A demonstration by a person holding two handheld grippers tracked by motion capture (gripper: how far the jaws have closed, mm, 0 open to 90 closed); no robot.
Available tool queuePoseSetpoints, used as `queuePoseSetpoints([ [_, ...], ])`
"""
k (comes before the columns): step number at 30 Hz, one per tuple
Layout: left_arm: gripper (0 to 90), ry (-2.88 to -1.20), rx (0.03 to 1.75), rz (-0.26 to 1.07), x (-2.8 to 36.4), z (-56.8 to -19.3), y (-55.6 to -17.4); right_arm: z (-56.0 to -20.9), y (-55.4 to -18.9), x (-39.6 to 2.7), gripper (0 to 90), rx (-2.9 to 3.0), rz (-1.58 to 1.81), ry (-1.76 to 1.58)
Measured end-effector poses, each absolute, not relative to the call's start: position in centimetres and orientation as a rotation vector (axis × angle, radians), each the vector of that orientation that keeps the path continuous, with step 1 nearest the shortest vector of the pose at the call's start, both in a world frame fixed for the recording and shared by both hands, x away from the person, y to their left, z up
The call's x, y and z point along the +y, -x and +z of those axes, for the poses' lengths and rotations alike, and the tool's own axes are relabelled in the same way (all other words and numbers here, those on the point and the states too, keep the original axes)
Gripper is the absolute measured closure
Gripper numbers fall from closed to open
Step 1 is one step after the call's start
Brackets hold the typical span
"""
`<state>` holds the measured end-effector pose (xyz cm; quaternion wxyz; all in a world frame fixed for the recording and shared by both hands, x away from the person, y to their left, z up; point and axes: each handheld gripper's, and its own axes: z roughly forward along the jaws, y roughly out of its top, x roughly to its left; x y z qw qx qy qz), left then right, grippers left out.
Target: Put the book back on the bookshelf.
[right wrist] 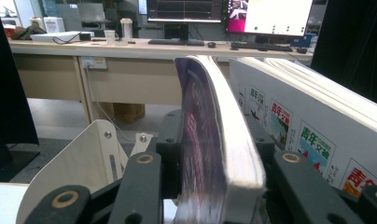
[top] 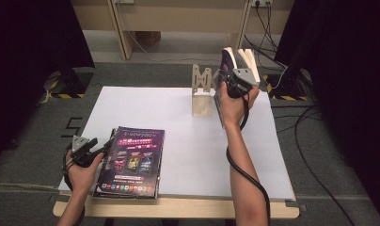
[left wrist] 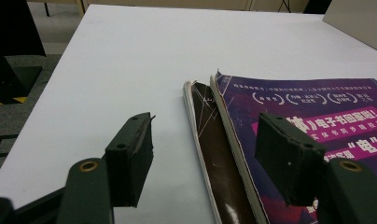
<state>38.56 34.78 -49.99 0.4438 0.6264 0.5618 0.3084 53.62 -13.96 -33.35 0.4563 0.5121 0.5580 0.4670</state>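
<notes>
A purple magazine [top: 225, 59] stands upright, bowed, at the metal bookstand [top: 202, 89] on the far side of the table. My right gripper [top: 233, 80] reaches it from the near side. In the right gripper view the magazine [right wrist: 210, 116] sits between the parted jaws of my right gripper [right wrist: 214, 140], which do not squeeze it. Beside it lean white books [right wrist: 294, 126]. At the near left, a stack of magazines [top: 131, 160] lies flat. My left gripper [left wrist: 205, 144] is open at the stack's corner, one pad over the purple cover [left wrist: 317, 102], the other over bare table.
The white tabletop [top: 193, 141] has free room in the middle and near right. A brown magazine [left wrist: 214, 154] pokes out under the purple one. Black curtains flank the table, and cables [top: 310, 155] run on the floor at right. A wooden desk [right wrist: 130, 70] stands beyond.
</notes>
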Motion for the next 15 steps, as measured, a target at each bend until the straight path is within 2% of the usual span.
queuePoseSetpoints([
  [15, 36.5, -1.559, 1.393, 0.768, 34.7, -50.0, -38.5, -33.6, -52.2, -14.1, 62.8, 1.388, 1.153, -1.272],
])
